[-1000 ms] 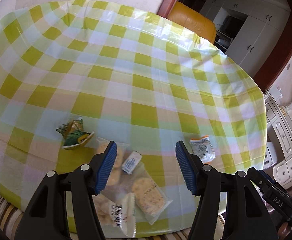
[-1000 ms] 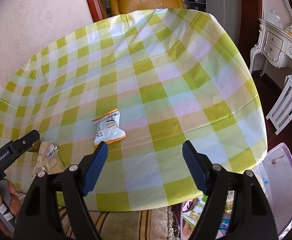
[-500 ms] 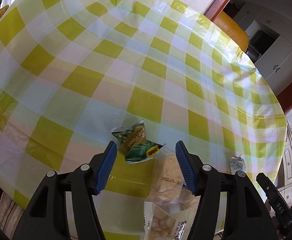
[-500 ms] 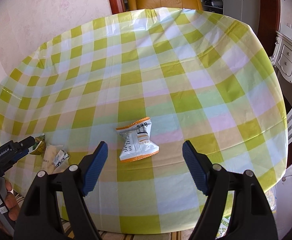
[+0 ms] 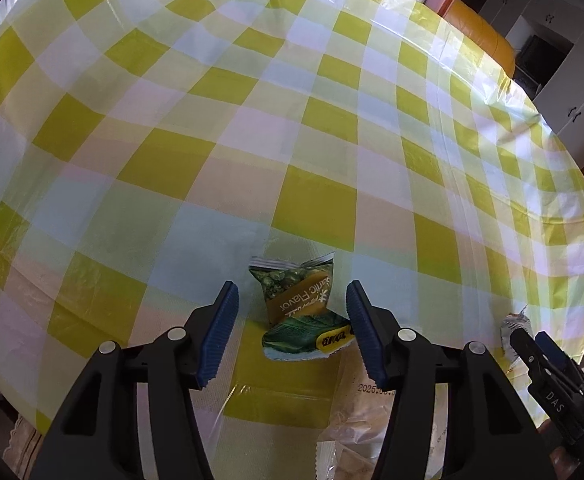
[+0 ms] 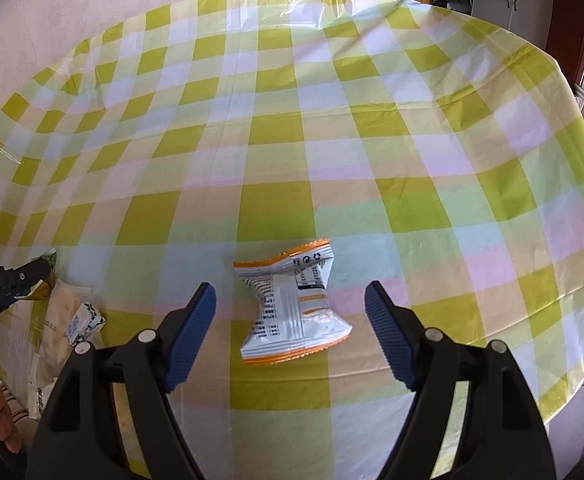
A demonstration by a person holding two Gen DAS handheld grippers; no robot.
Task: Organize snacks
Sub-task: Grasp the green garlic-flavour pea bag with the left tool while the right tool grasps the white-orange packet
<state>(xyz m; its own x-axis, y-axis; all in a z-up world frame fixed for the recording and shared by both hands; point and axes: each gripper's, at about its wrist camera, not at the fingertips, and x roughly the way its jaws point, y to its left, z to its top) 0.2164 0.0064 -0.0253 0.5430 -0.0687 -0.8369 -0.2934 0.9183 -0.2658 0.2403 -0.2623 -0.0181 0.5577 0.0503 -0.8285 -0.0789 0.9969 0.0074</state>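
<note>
Green snack packets (image 5: 298,312), crinkly foil, lay on the checked plastic-covered counter (image 5: 212,140) between left gripper (image 5: 290,334) fingers, which had just been closing, not touching; clear cracker bags (image 5: 372,408) just behind. White-orange packet (image 6: 292,308) sat between wide-open right gripper (image 6: 290,334) fingers

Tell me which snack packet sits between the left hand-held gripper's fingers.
The green foil packet printed "Garlic Flavor", between the left hand-held gripper pads. The white-and-orange packet lies under the right one; the clear cracker bags lie nearer the table edge.
</note>
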